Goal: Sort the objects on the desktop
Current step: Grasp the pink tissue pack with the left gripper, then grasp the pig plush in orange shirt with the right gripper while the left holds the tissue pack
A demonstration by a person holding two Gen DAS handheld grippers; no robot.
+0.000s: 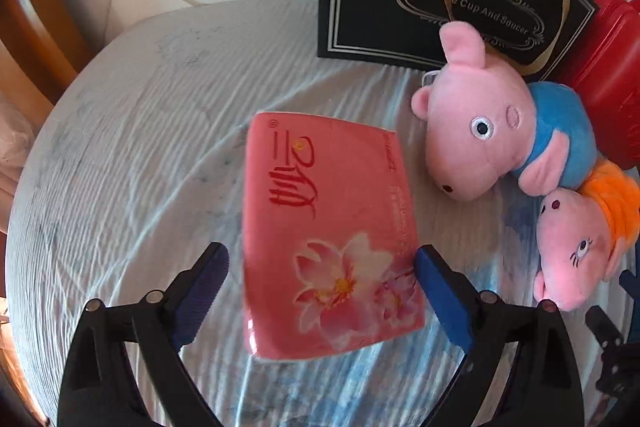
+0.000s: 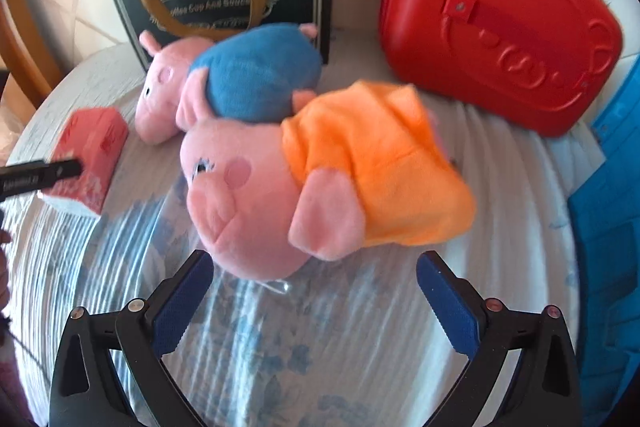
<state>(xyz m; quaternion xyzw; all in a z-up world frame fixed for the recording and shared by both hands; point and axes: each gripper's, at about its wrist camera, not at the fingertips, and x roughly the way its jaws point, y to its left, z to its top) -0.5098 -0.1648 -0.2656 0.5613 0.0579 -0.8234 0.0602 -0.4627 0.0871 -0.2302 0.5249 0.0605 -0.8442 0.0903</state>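
Left wrist view: left gripper (image 1: 322,281) fingers spread apart around a pink flowered tissue pack (image 1: 328,231) on the cloth-covered round surface (image 1: 120,167), pads not pressing it. Right wrist view: right gripper (image 2: 314,291) fingers apart, empty, just before an orange-dressed pink plush pig (image 2: 320,179); a blue-dressed plush pig (image 2: 240,87) behind, touching it.

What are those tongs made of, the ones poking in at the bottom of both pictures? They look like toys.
Both pairs look alike. The left tongs and right tongs have black, angular, plastic-looking arms with round silver pins at the joints. Each finger carries a dark blue ribbed pad on its inner face. No cables or sleeves show.
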